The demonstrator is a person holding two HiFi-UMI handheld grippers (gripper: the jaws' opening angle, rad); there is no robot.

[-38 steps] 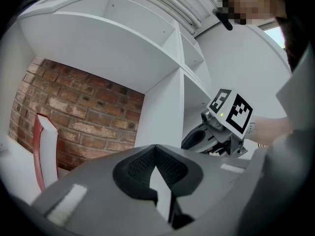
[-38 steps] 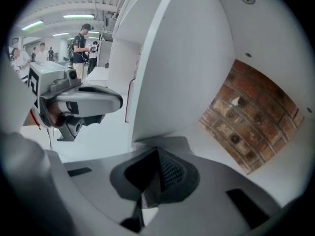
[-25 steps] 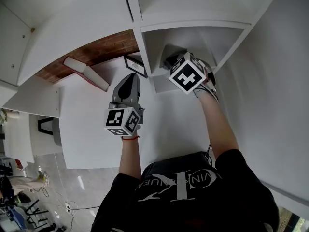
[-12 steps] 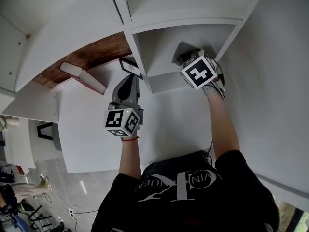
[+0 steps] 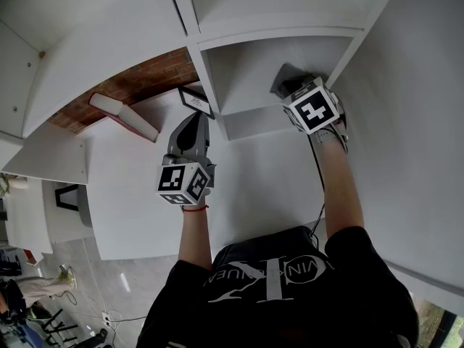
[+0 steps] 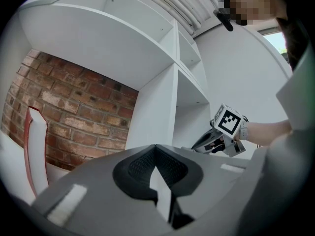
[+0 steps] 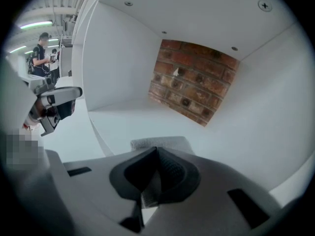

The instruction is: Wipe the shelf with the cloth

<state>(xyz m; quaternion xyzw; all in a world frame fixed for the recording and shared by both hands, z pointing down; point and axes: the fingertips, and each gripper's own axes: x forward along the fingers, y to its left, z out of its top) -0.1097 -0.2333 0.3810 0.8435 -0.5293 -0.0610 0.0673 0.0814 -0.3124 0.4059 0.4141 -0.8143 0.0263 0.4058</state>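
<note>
The white shelf compartment (image 5: 272,64) opens ahead on the right, with a brick back wall (image 7: 194,80). My right gripper (image 5: 293,87) reaches down into it at the right side, its marker cube (image 5: 313,107) on top. Its jaws are shut on a grey cloth (image 7: 157,142), which lies flat on the shelf floor (image 7: 123,114) just past the fingertips. My left gripper (image 5: 194,118) hovers level over the white counter (image 5: 138,194), outside the compartment and left of the divider (image 5: 212,85). Its jaws are shut with nothing held. The right gripper (image 6: 211,140) also shows in the left gripper view.
A red-edged white book (image 5: 125,111) leans at the back left against the brick wall (image 5: 134,82). A small framed picture (image 5: 196,98) stands just ahead of the left gripper. More compartments rise above (image 5: 283,2). People (image 7: 42,53) stand far off in the room.
My right gripper has slid rightwards across the shelf floor with the cloth, toward the right wall. The left gripper has stayed put.
</note>
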